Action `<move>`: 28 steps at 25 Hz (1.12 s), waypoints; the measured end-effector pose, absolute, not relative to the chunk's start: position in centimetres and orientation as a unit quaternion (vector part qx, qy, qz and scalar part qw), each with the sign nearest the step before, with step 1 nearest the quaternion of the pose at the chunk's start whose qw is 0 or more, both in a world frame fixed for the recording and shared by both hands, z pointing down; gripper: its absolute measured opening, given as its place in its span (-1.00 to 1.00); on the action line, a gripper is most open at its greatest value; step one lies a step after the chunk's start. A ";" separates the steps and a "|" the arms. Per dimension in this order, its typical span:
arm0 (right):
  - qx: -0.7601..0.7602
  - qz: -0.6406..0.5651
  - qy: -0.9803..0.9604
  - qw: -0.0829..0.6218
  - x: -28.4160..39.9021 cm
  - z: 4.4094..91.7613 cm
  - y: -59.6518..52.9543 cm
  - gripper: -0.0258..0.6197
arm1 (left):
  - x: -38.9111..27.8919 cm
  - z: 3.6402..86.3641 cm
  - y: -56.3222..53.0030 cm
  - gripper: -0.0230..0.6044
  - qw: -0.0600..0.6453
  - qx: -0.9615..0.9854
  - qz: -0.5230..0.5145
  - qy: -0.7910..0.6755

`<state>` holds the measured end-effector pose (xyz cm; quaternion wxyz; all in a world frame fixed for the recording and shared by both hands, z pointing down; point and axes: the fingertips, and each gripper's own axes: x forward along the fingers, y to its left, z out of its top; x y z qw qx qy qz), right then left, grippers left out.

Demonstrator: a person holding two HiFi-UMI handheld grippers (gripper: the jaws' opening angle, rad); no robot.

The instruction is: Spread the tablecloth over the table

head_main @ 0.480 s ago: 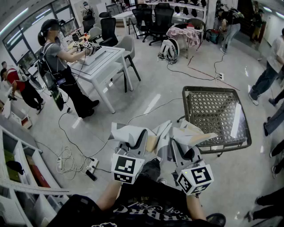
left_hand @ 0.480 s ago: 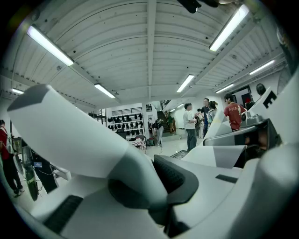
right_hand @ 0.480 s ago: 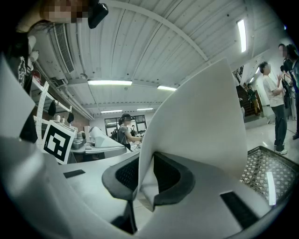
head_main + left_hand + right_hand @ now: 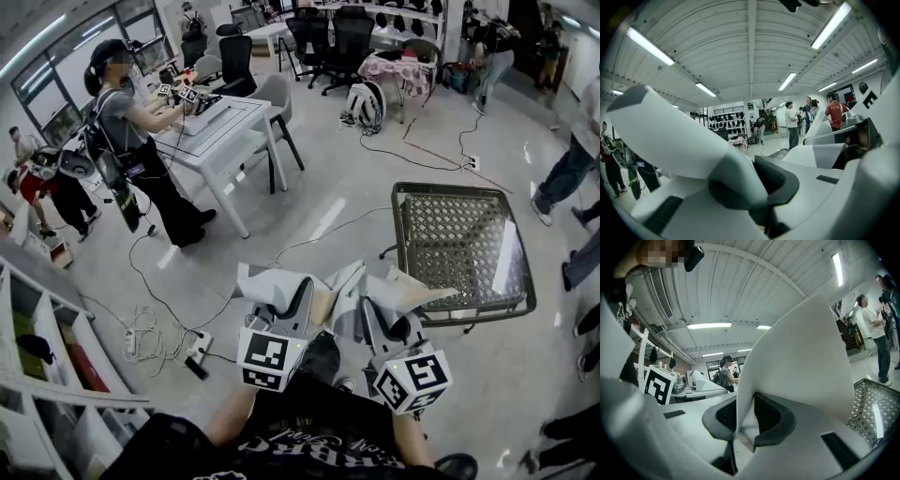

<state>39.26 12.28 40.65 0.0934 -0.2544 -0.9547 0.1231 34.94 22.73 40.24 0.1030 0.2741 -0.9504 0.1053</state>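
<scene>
Hardly anything has moved since the earlier frame. Both tools sit where they were, and the room has only slid a little in the head view.

Head view: two tools show side by side, near the bottom. The left tool (image 4: 286, 305) and right tool (image 4: 398, 314) each carry one marker cube, and their tips are buried in cloth. One tablecloth (image 4: 267, 281), white and bunched in folds, hangs between them above the floor, with none of it on a bench. One mesh-topped bench (image 4: 450, 234) stands just beyond, to the right, with its top bare. One white bench (image 4: 234, 141) stands far left with a person (image 4: 127, 122) working at it. Other people around the edges are cut off by the frame and too scattered to count. The wearer shows only as forearms and a dark shirt.

Left gripper view: the left tool (image 4: 764, 187) is clenched, and a stiff white wedge of the tablecloth (image 4: 670, 136) rises from its pads. That wedge blocks most of the left side. A small group of people stands far off, too small to count surely.

Right gripper view: the right tool (image 4: 745, 420) is clamped on the tablecloth (image 4: 801, 362), with one fold pinched between its two dark pads. The mesh-topped bench (image 4: 872, 413) is cut off at the right edge.
</scene>
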 end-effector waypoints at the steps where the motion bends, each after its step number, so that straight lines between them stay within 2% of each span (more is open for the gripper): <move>1: -0.258 0.125 -0.953 0.095 39.1 40.7 12.4 -0.73 | 34.9 40.4 22.9 -0.79 0.106 0.272 0.105 -0.951; 14: -0.267 0.148 -0.944 0.127 34.2 42.7 14.8 -0.72 | 30.2 42.4 24.8 -0.79 0.136 0.271 0.103 -0.947; 20: -0.266 0.137 -0.942 0.151 28.6 43.9 17.4 -0.73 | 24.3 44.2 27.6 -0.78 0.157 0.267 0.093 -0.946; 28: -0.242 0.128 -0.945 0.178 17.3 44.7 21.0 -0.73 | 12.6 44.9 31.1 -0.79 0.161 0.288 0.082 -0.940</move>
